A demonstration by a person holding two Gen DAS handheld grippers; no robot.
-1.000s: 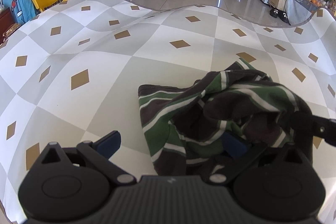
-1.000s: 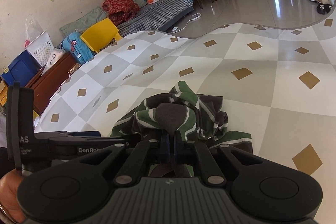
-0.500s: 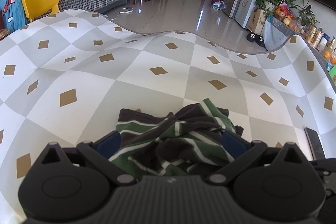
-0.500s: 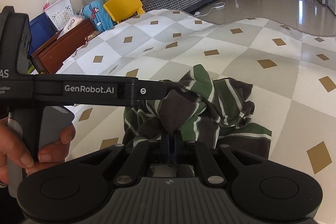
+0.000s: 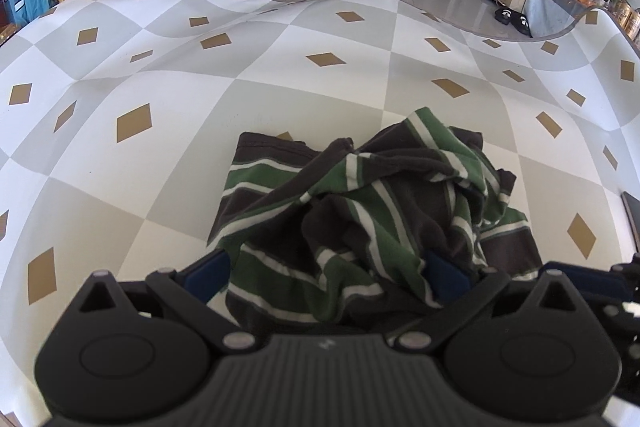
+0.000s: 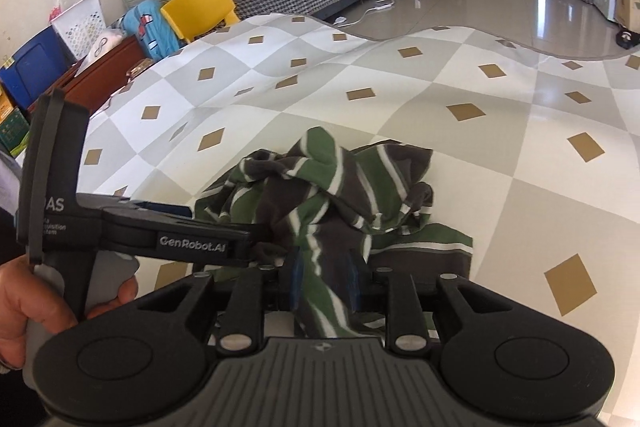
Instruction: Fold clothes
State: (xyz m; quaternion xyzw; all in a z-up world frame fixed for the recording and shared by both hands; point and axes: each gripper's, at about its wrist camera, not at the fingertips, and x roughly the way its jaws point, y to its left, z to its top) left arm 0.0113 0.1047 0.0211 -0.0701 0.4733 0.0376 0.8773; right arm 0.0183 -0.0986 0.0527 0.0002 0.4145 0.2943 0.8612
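Crumpled green, dark-brown and white striped knit garment [image 5: 360,211] lies bunched on the grey-and-white checked surface with tan diamonds [image 5: 160,87], near its front edge, nothing folded yet.

Left hand-held gripper [image 5: 326,277]: jaws wide apart, straddling the near side of the heap; blue pads not pressing cloth.

Right hand-held gripper [image 6: 322,277]: jaws have just been opening; a striped fold sits between them, pads apparently no longer pinching it.

Step in hand, as judged: let the bundle settle, then re-grip to spread it flat.

Advice: take a hem or corner rather than the middle of the heap. Pinch one layer only. Draw both grips apart, low over the surface. Flatten fully before the first fold.
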